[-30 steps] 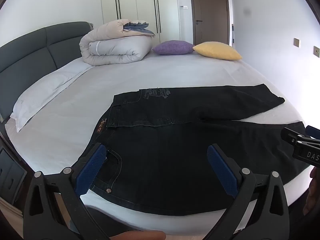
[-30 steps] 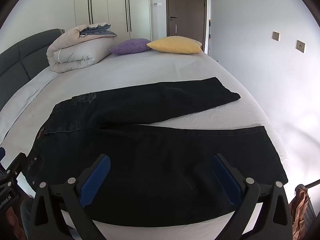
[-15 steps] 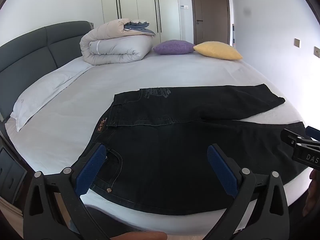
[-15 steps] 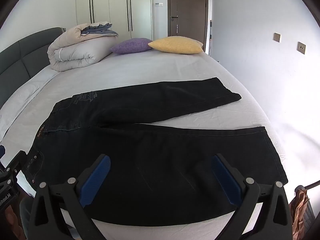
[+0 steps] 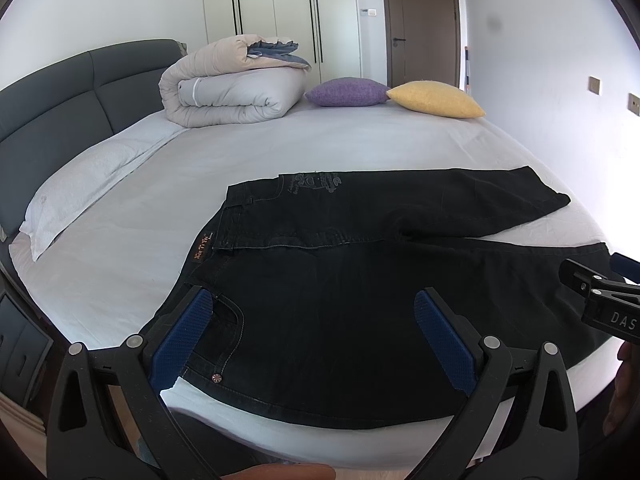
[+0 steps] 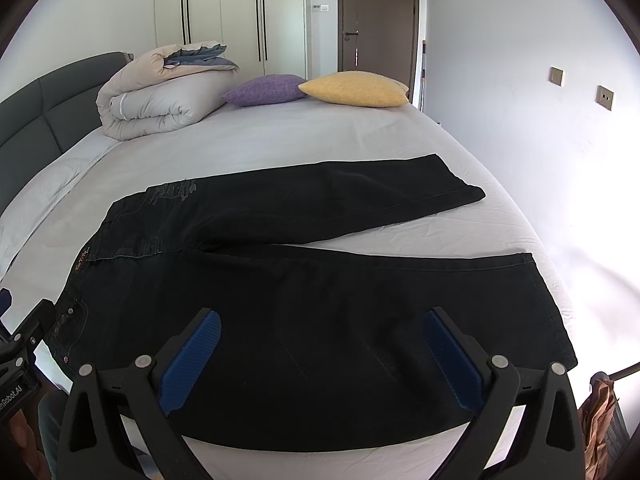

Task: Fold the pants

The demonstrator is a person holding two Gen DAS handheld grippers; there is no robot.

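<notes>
White sheets are covering a wide bed [image 5: 320,148], its near edge cut off. Black pants [image 5: 360,280] are lying flat across it, legs splayed rightward, details hard to read. Left gripper [image 5: 316,334] and right gripper [image 6: 322,354] are hovering spread wide, gripping nothing, seemingly just above the fabric.

Daylight enters from the right side in both views. It overexposes the bed [image 6: 568,216] edge and the wall [image 6: 520,128] in the right wrist view, with washed-out glare. The pants [image 5: 360,300] read near-black and show little detail. Fisheye bending and dark corner vignetting are strong. Focus is sharp throughout, shadows soft.
</notes>
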